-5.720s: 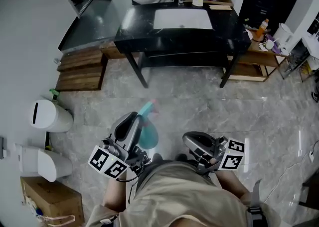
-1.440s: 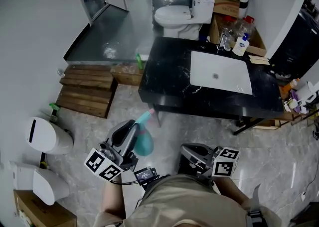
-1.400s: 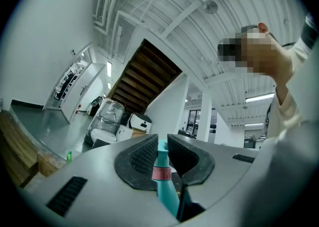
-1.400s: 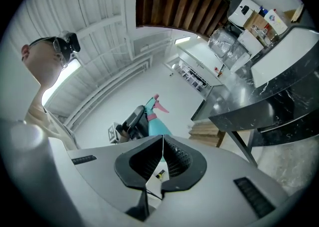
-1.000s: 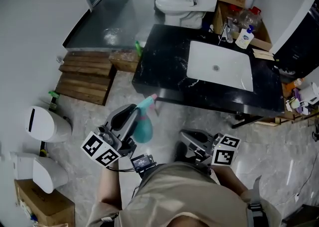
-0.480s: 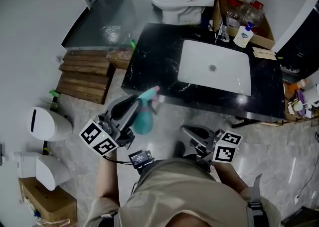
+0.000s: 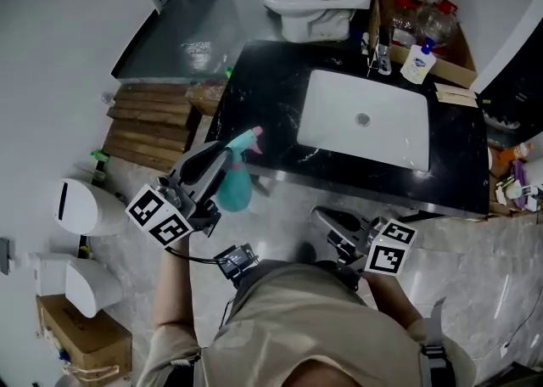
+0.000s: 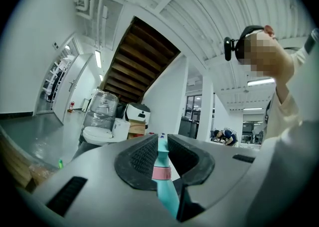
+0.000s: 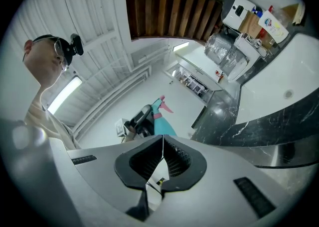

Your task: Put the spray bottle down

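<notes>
Pinching the spray bottle [image 7: 235, 183], your left gripper [image 7: 222, 154] is near the worktop [image 7: 273, 98]. Your right gripper [image 7: 328, 218] has jaws pressed together.

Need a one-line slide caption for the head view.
Left gripper holds a teal spray bottle near the black sink counter; right gripper is shut and empty.

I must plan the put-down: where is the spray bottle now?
The spray bottle is left of centre in the head view, clamped in the left gripper, by the near-left corner of the black counter.
</notes>
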Demonstrator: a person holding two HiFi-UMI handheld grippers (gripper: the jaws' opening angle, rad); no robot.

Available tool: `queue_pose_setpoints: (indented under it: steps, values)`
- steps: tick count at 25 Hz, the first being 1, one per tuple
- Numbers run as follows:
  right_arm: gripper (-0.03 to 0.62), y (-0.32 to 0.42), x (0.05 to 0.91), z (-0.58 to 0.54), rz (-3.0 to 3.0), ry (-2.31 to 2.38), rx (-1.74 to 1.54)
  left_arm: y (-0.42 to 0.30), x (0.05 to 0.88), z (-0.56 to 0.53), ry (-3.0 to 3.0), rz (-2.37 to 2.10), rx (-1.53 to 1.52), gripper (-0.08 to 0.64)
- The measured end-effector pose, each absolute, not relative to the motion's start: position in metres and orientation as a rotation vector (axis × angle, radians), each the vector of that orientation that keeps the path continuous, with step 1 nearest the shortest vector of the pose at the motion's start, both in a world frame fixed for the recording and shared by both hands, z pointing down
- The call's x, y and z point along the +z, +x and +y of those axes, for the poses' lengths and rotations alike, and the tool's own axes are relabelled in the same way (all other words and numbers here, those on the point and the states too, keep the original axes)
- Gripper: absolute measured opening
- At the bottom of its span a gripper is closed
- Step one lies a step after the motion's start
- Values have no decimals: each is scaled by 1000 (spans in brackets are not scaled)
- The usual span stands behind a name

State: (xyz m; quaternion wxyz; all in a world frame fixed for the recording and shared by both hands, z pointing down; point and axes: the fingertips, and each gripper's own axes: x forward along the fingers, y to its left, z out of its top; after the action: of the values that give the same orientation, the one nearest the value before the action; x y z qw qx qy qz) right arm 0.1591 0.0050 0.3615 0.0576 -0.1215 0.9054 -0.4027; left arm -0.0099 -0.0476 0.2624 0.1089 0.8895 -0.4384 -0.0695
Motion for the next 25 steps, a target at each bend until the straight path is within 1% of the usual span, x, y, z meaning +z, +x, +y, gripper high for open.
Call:
queue_pose_setpoints:
  steps: [5,11,20,25]
  values:
    - [21,161,362,1,2743,-357,-1218,-11,263,-65,2615,-1305,-177,61]
    - [21,156,361,-2,2753,-357,-1212,-12,259,-84,2648,-1227,-239,61]
    - [21,148,364,-30,2740,-481,-1200,-36,263,-128,2648,-1165,-345,61]
    - [21,132,364,-54,2735,-551,-1213,-53,271,-161,2650,-1113,-365,61]
